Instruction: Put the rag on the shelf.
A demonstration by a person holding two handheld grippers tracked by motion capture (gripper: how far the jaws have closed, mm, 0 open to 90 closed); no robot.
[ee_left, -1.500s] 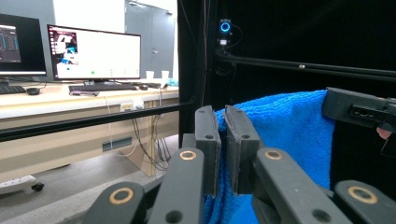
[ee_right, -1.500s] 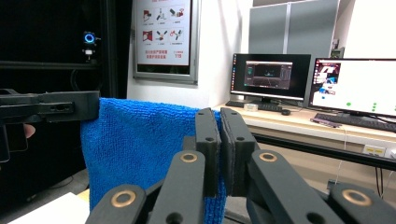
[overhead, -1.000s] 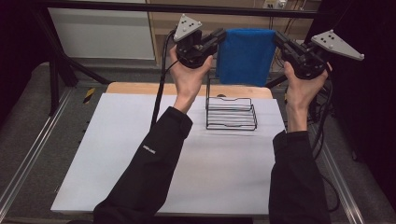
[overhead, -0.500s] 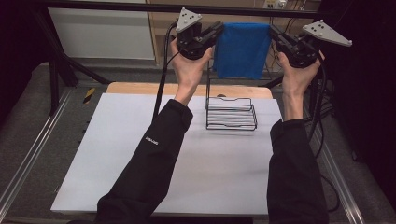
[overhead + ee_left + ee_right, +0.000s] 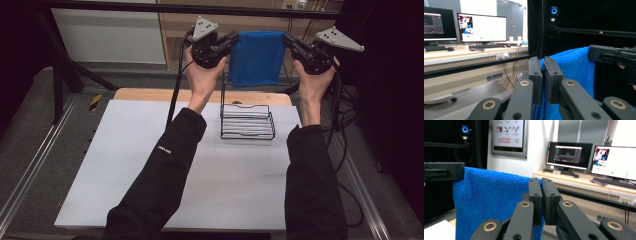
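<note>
Both my arms up and stretched forward, sleeves black, forearms roughly parallel. Left hand point(image 5: 202, 77) grips the left gripper point(image 5: 231, 40) from below, palm up, jaws pointing right toward the other gripper. Right hand point(image 5: 311, 82) holds the right gripper point(image 5: 290, 41) the same way, jaws pointing left. Both at about the same height, facing each other, well apart. Left jaws pinched nearly together, thin gap, cloth point(image 5: 571, 67) edge clamped between them. Right jaws likewise nearly closed on the opposite edge. Grey plates on top, cables hanging down past my wrists.
</note>
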